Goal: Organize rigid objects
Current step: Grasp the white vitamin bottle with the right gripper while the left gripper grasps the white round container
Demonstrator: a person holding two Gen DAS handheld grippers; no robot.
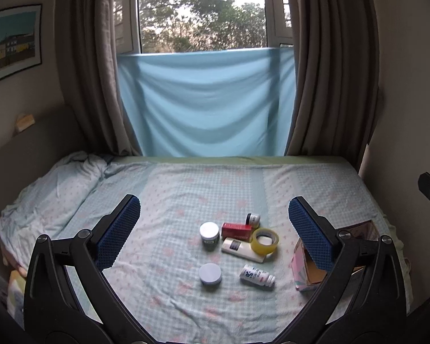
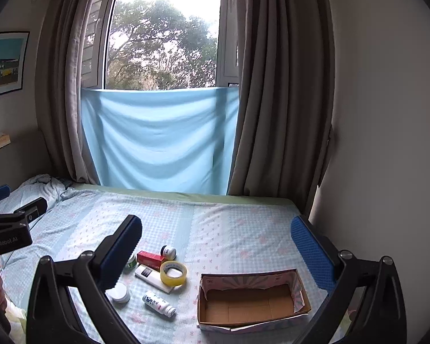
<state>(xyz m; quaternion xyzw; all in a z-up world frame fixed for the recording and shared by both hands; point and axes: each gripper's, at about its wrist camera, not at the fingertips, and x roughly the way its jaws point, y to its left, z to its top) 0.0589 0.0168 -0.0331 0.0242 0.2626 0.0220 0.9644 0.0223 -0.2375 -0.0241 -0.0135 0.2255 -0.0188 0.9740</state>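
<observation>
A bed [image 2: 243, 229] filled the near part of the room, covered with a pale blue checked sheet with pink flowers; a rumpled quilt [image 1: 51, 189] lay at its left end. Behind it stood a window [image 2: 163, 43] showing leafy trees and a bright sky, with grey-brown curtains [image 2: 275, 86] drawn to either side and a light blue cloth [image 1: 206, 103] hung across its lower part. A framed picture [image 1: 11, 40] of buildings hung on the plain left wall.
</observation>
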